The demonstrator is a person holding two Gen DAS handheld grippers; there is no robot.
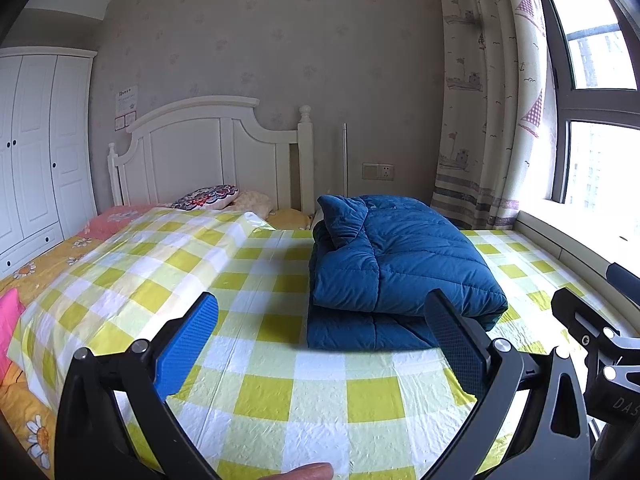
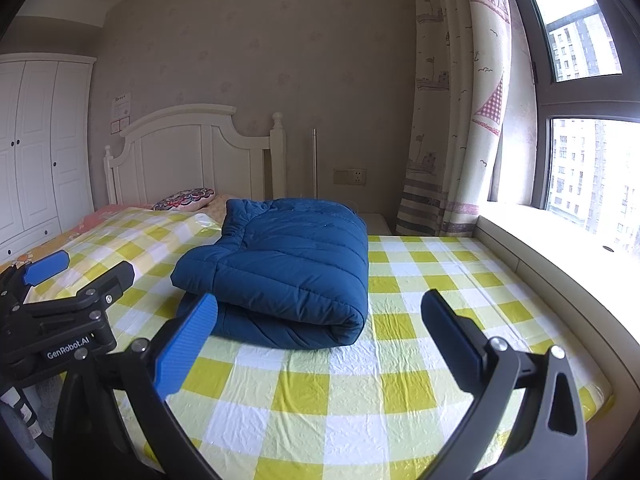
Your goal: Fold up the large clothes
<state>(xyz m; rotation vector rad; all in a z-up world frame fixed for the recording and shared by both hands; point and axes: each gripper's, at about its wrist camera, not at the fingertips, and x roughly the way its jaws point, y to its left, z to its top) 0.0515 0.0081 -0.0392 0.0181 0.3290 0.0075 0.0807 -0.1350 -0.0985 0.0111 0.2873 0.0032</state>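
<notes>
A blue quilted down jacket (image 1: pixel 400 268) lies folded into a thick bundle on the yellow-and-white checked cover (image 1: pixel 304 400). In the left wrist view my left gripper (image 1: pixel 320 344) is open and empty, just in front of the bundle's near edge. In the right wrist view the jacket (image 2: pixel 288 268) lies ahead and slightly left. My right gripper (image 2: pixel 320 340) is open and empty, close to its rolled near edge. The left gripper (image 2: pixel 80 276) shows at the left of the right wrist view, and the right gripper's body (image 1: pixel 600 344) at the right of the left wrist view.
The cover lies on a bed with a white headboard (image 1: pixel 208 152) and pillows (image 1: pixel 208 198) at the far end. A white wardrobe (image 1: pixel 36 148) stands left. A windowsill (image 2: pixel 560 248), window and curtain (image 2: pixel 452 120) run along the right.
</notes>
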